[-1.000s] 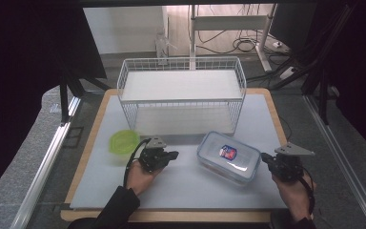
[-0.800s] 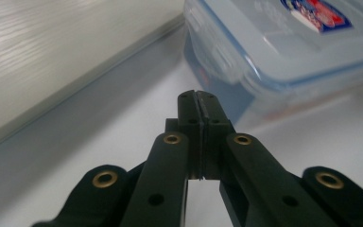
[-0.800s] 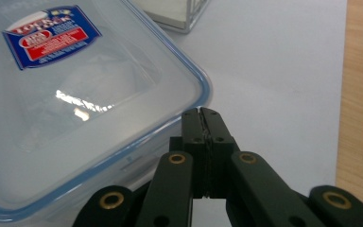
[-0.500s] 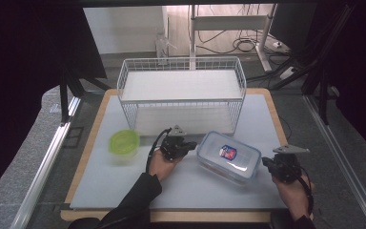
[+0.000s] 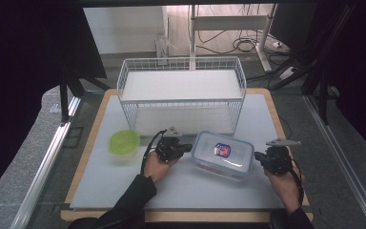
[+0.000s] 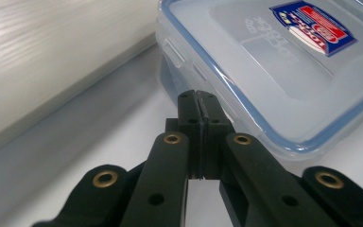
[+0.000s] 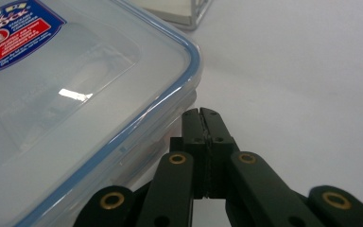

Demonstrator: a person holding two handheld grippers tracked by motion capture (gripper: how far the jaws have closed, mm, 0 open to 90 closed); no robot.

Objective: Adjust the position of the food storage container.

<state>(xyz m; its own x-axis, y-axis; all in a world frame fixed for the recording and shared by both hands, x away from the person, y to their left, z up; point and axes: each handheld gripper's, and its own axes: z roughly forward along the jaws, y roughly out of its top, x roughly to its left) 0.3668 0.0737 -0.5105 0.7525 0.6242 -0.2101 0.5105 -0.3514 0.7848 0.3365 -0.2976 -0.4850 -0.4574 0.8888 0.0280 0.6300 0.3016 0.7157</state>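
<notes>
A clear lidded plastic container [image 5: 222, 152] with a blue-edged lid and a red-and-blue label lies on the white mat between my two grippers. My left gripper [image 5: 187, 148] is shut, its tips right at the container's left end [image 6: 227, 61]; the jaws [image 6: 198, 97] press together with nothing between them. My right gripper [image 5: 258, 157] is shut too, its tips [image 7: 201, 113] at the container's right corner [image 7: 99, 94], under the lid's rim. Whether either tip touches the container I cannot tell.
A white wire basket [image 5: 181, 95] stands across the back of the mat. A round green-lidded tub [image 5: 124, 142] sits to the left of my left hand. The mat lies on a wooden-edged board [image 5: 97, 124].
My left gripper has travelled right from beside the green tub to the container's left end. The right gripper has edged a little left toward the container's right corner.
</notes>
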